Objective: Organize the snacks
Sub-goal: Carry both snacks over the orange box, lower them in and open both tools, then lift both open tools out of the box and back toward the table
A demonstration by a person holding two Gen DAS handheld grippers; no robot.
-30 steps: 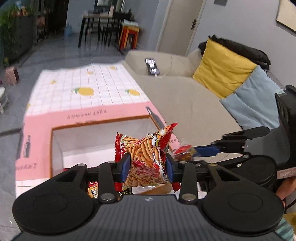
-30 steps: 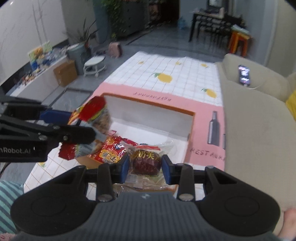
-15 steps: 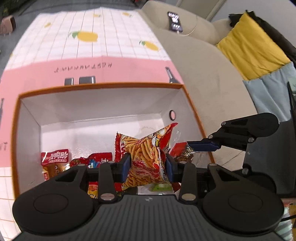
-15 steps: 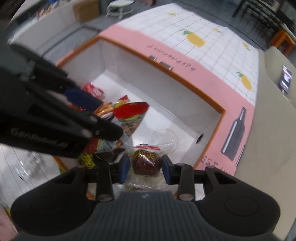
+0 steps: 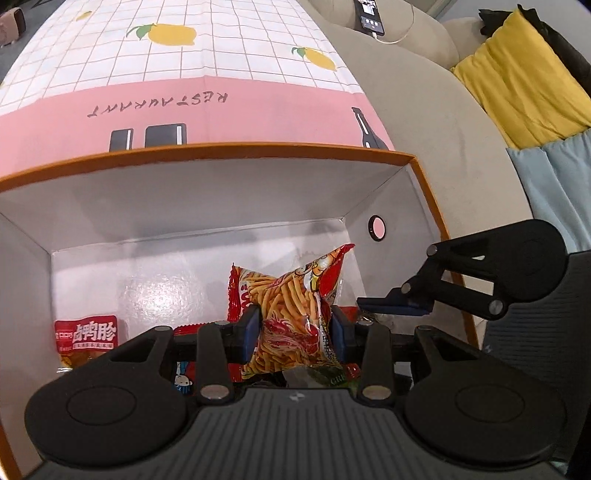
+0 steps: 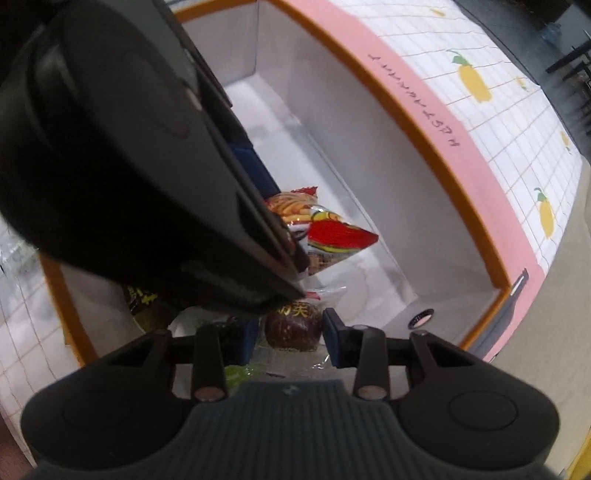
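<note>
My left gripper (image 5: 294, 330) is shut on a red and orange bag of stick snacks (image 5: 291, 306) and holds it inside the white, orange-rimmed box (image 5: 207, 155). My right gripper (image 6: 290, 334) is shut on a clear packet with a dark red snack (image 6: 293, 326), low inside the same box (image 6: 424, 140) near its right end. The right gripper also shows at the right of the left wrist view (image 5: 391, 304). The left gripper's body (image 6: 122, 147) fills the upper left of the right wrist view, and the stick bag (image 6: 325, 229) pokes out beside it.
Other snack packets lie on the box floor, one red with white lettering (image 5: 86, 334). The box stands on a pink and lemon-print cloth (image 5: 184, 62). A beige sofa (image 5: 424, 122) with a yellow cushion (image 5: 517, 85) and a phone (image 5: 371, 20) lies to the right.
Both grippers have gone down into the box with their packets. The views tilted from the room down onto the box, and the two grippers came closer together.
</note>
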